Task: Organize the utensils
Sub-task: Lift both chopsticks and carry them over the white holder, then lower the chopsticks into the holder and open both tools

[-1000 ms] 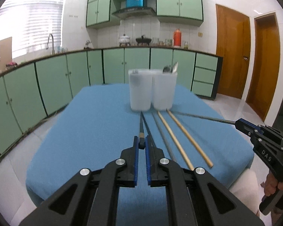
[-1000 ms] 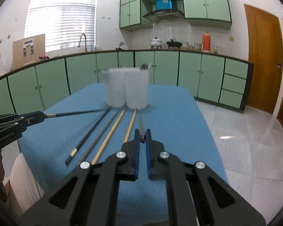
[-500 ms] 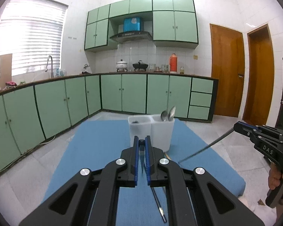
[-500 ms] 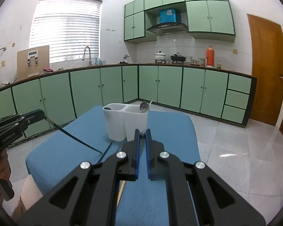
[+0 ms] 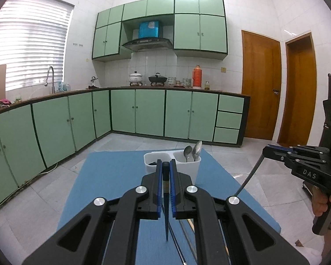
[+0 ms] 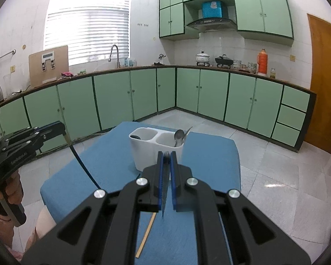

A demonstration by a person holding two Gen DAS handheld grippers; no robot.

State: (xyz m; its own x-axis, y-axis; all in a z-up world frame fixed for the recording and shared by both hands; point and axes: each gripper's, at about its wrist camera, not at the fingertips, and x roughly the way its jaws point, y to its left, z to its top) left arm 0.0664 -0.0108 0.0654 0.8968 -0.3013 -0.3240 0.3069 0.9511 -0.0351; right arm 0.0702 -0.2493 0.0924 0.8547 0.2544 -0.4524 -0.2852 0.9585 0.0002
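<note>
My left claw (image 5: pixel 165 167) is clamped on a dark chopstick (image 5: pixel 166 212); my right claw (image 6: pixel 166 158) on a grey chopstick (image 6: pixel 164 201). Both hang above the blue table (image 6: pixel 103 154), near the white holder (image 6: pixel 143 154).

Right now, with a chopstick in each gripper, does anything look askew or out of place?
Nothing is spilled or damaged. The white holder stands upright on the blue mat, spoons in its right compartment. Only oddity: each gripper pinches its chopstick near one end, so the left's and the right's hang downward.
</note>
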